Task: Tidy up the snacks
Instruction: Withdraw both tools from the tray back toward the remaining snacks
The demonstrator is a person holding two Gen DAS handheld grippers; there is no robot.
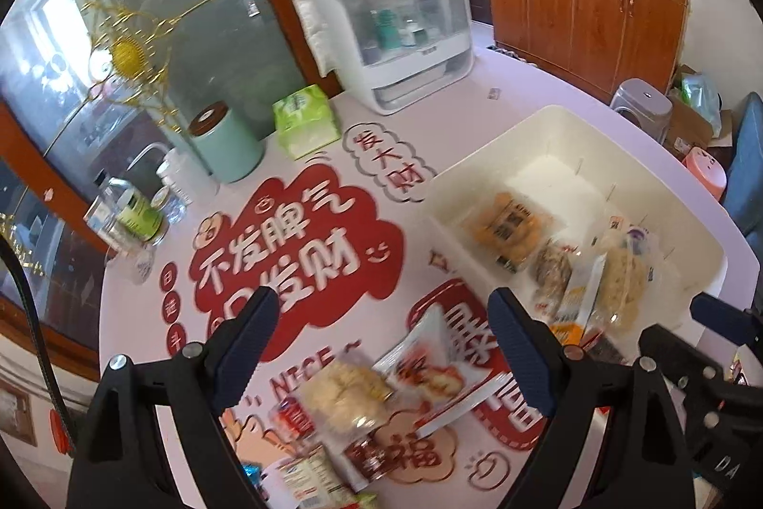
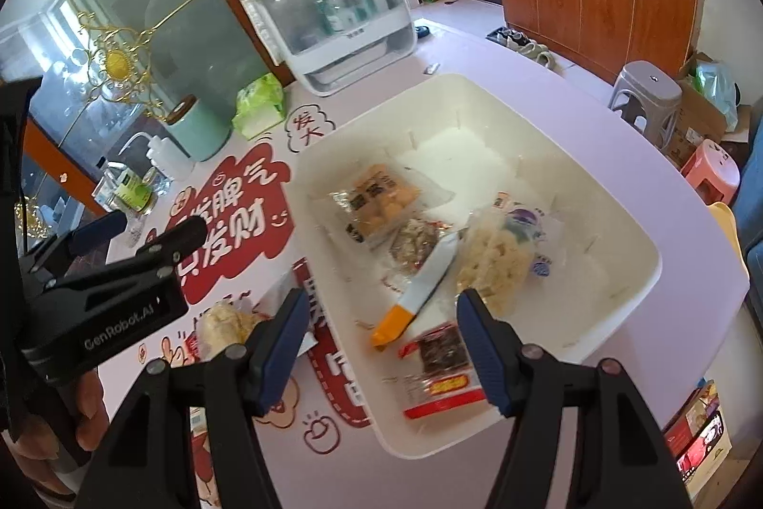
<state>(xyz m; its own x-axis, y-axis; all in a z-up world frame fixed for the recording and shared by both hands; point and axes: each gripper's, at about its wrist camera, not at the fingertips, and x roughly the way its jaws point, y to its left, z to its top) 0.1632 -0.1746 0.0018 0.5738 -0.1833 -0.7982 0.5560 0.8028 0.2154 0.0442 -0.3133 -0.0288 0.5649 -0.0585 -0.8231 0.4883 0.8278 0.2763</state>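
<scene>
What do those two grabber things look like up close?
Both are black plastic tongs with silver round screws. Each left gripper finger has a ridged dark-blue pad, and so does the right gripper. White letters on the left one's side read "GenRobot.AI". A black strap hangs beside it.

Five snack packets (image 2: 381, 206) are lying flat in the white bin (image 2: 620, 232) — more packets (image 1: 348, 394) are sitting loose at its eight o'clock.
</scene>
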